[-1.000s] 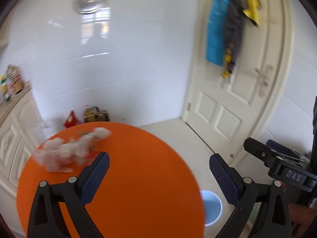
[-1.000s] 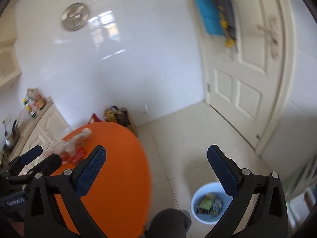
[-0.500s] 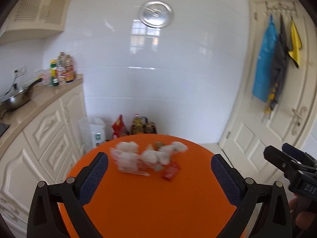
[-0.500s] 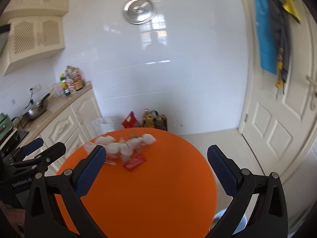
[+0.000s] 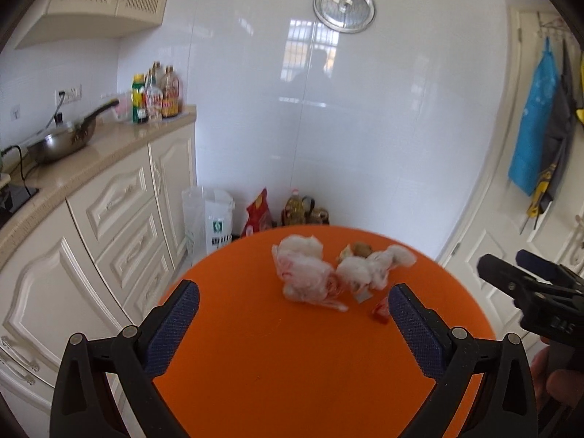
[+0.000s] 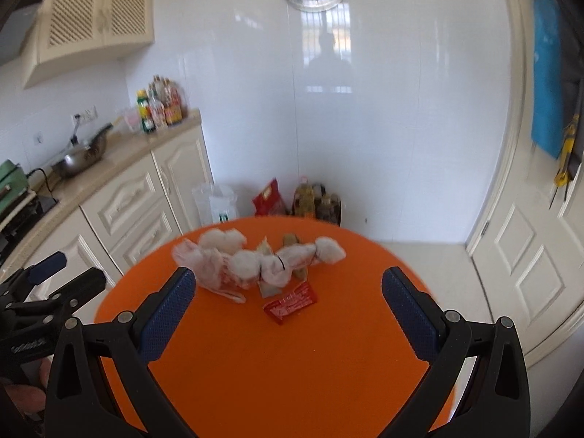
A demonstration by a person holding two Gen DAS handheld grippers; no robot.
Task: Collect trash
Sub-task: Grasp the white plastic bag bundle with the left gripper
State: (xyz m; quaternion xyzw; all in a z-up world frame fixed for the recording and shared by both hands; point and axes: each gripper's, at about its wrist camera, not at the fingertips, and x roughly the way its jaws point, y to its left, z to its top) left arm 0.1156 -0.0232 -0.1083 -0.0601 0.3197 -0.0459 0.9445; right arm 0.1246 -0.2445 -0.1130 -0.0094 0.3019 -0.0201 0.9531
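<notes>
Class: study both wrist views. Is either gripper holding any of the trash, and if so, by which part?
Nothing is held. The left gripper and right gripper are both open and empty; the trash pile and red wrapper lie untouched on the orange table.

White crumpled tissues [image 6: 252, 264] and red wrapper [image 6: 290, 301] on orange table [image 6: 292, 365].

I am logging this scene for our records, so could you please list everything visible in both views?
table: one, orange, round, foreground
tissue wads: several, white, far side of table
wrapper: one, red, nearest piece of the trash
counter: one, beige, left wall
pan: one, metal, on counter
bottles: several, counter's far end
bags: several, floor by far wall
door: one, white, right
left gripper: black, blue pads, open
right gripper: same, open
</notes>
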